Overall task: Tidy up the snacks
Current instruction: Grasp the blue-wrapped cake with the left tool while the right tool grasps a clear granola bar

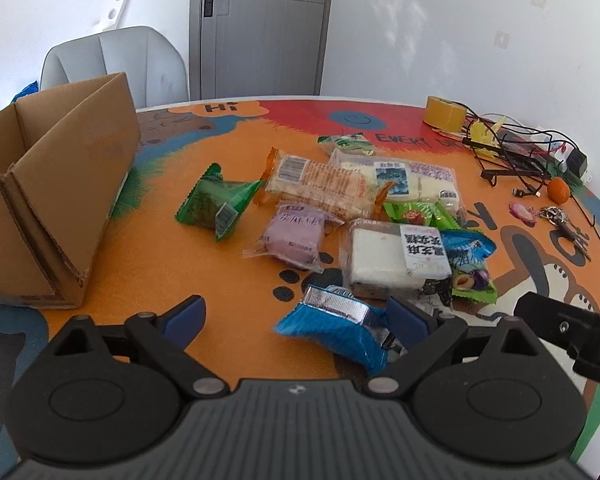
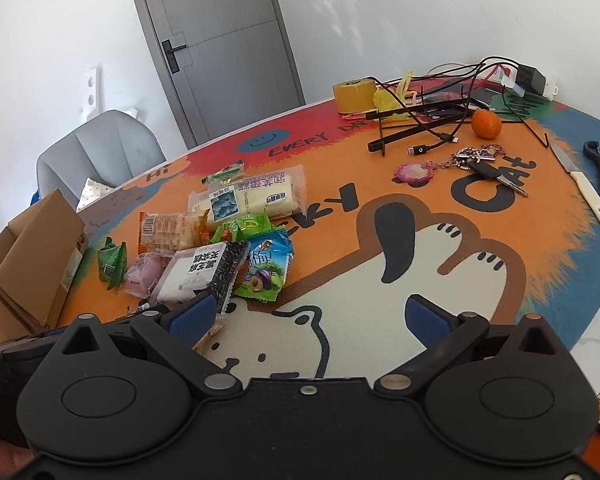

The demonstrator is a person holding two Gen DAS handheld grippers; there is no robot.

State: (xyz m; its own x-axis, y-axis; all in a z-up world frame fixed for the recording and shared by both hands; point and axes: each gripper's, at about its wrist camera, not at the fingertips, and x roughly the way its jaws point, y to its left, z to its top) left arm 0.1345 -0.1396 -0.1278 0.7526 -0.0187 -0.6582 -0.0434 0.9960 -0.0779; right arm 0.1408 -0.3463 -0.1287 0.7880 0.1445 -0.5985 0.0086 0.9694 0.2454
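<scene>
- The left gripper point(image 1: 296, 320) has its blue-padded fingers point(image 1: 186, 314) spread wide, holding nothing; a blue foil snack packet point(image 1: 332, 330) lies on the table between them, close against the right-hand finger.
- The right gripper point(image 2: 314, 316) is also wide open and empty, above a bare stretch of the colourful cartoon table mat point(image 2: 380, 280).
- A heap of wrapped snacks point(image 1: 360, 208) lies just beyond the left gripper, packets overlapping.
- An open brown cardboard box point(image 1: 48, 200) stands at the left, with clear orange mat between it and the heap.
- Black cables point(image 2: 432, 116), an orange fruit point(image 2: 486, 123), keys point(image 2: 480, 162) and a white-handled knife point(image 2: 580, 184) crowd the far right edge.
</scene>
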